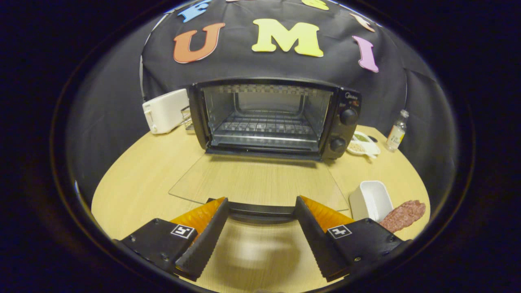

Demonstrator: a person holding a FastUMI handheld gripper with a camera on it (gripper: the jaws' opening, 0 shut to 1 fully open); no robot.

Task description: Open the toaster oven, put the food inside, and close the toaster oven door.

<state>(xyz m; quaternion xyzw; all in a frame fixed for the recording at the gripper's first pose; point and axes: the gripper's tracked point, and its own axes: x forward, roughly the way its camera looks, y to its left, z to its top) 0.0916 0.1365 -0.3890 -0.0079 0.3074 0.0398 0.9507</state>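
Gripper (260, 205) spread wide, empty, fingertips flanking the door handle (260, 211) without pinching it. Glass door (260, 179) folded flat onto the table (138, 179), probably just dropped open. Beyond, toaster oven (274, 118) gaping, rack bare. Off right of the fingers, meat patty (403, 215) beside a white dish (370, 199), likely next for grabbing.
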